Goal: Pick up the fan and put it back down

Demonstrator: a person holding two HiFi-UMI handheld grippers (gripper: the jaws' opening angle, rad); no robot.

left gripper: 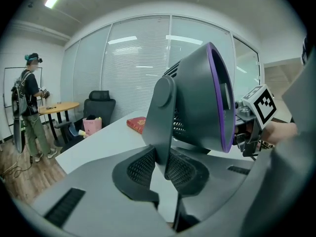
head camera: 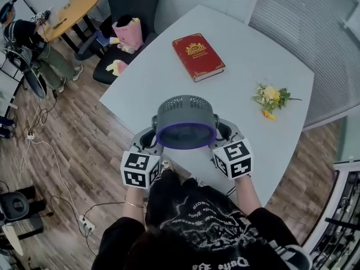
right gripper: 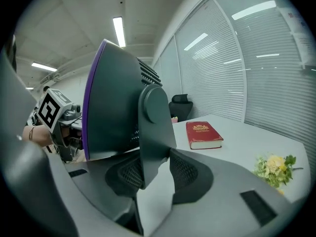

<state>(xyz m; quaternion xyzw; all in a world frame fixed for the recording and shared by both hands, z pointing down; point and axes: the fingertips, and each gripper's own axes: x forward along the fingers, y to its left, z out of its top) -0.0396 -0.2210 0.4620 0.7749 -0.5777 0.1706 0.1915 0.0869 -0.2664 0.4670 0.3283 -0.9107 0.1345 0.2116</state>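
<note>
Holds the fan [head camera: 185, 120] between both grippers, over the near edge of the white table [head camera: 247, 55].

Clamps the left gripper [left gripper: 160, 168] on the fan's left side arm, jaws nearly together, with the dark mesh pads pressed against either face of the thin grey arm.

Clamps the right gripper [right gripper: 148, 174] on the right side arm in the same way, jaws set a little wider, pads tight on the arm.

Shows white tabletop through the gap below each arm's lower tip; cannot tell from any view whether some part of the fan touches the table.

Presents the fan's purple-rimmed face toward the person and upward, with the ribbed grey back toward the far side.

Shows a red book [head camera: 198, 56] lying flat on the far part of the table, well apart from the fan.

Shows a small bunch of yellow flowers [head camera: 271, 100] on the right part of the table, also apart from the fan.

Shows a black chair [head camera: 132, 16] beyond the table's far left edge, with a pink bag [head camera: 129, 34] on its seat.

Shows a round wooden table [head camera: 70, 13] further to the far left, and a person [head camera: 25, 44] beside it on the wooden floor [head camera: 84, 151].
</note>
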